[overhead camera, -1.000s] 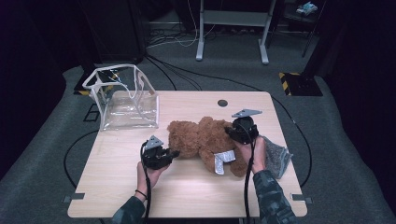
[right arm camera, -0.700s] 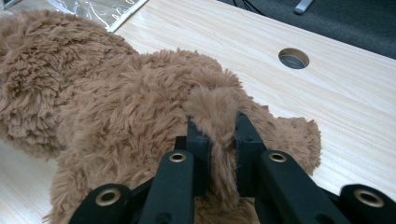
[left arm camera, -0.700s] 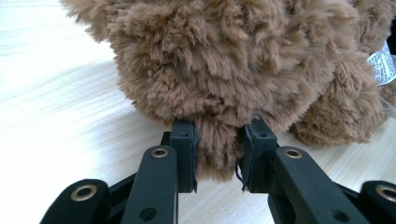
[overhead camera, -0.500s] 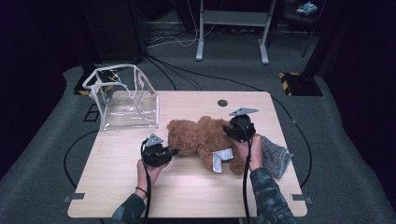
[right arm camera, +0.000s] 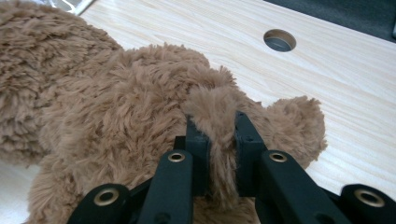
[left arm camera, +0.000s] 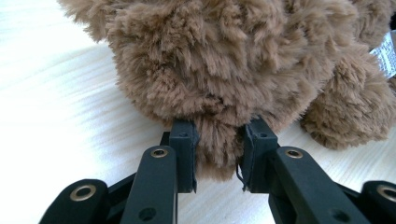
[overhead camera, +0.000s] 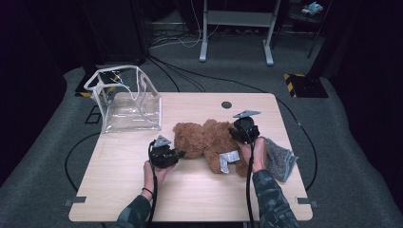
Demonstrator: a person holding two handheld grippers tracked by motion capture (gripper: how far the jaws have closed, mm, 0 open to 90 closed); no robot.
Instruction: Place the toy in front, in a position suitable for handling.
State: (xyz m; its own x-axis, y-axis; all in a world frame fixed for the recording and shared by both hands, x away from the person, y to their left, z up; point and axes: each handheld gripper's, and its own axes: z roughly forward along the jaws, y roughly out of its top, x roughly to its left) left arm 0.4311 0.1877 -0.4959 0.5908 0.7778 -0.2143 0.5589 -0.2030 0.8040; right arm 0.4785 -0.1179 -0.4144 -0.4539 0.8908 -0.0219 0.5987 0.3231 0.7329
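You have a brown teddy bear [overhead camera: 209,142] lying on the tabletop [overhead camera: 190,199], and both of your grippers are on it. Your left gripper [overhead camera: 177,154] sits at the bear's left end, its jaws clenched on a tuft of fur; in the left gripper view the fur [left arm camera: 217,149] bulges between the two black pads and hangs down past them. Your right gripper [overhead camera: 242,135] sits at the bear's right end, on its far side, jaws pinched tight on a thin flap of plush; in the right gripper view that flap [right arm camera: 219,140] stands squeezed between the pads, with a rounded ear or paw [right arm camera: 299,126] just beyond it.

A white sewn-in label [overhead camera: 227,160] sticks out from the bear on the side toward you, between your two hands. A grey cloth [overhead camera: 280,156] lies just right of the bear, touching your right hand [overhead camera: 256,154]. A clear plastic bag with white trim [overhead camera: 126,102] stands open to the bear's far left, apart from it. A round hole [overhead camera: 226,104] in the tabletop lies beyond the bear, near the far edge. The bear rests flat, its body stretched left to right between the grippers.
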